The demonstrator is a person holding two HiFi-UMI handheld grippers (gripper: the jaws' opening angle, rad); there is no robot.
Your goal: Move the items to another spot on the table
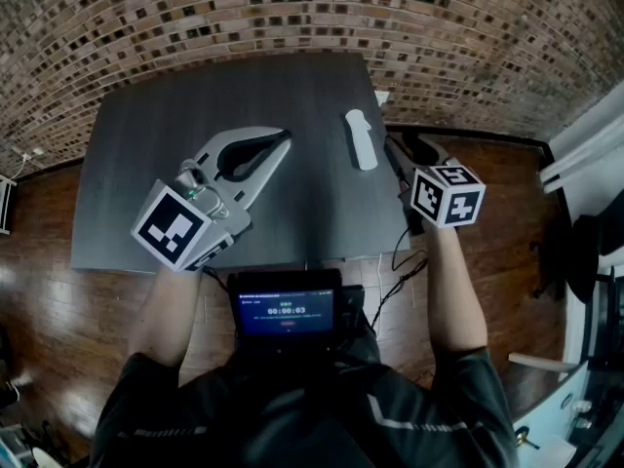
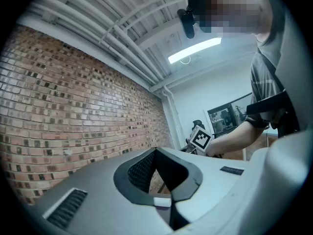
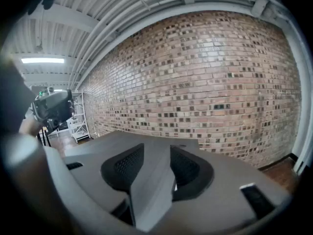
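Dark table, white item

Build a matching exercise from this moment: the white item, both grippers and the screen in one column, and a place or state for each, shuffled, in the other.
Things
1. white item
2. left gripper
3. right gripper
4. screen

Places and states
A. jaws apart, by the right edge of the table
B. lit, on the near side of the table's near edge
C. lying on the table, right of its middle
D. jaws' tips together with nothing between them, above the table

Pairs: 1-C; 2-D; 3-A; 4-B
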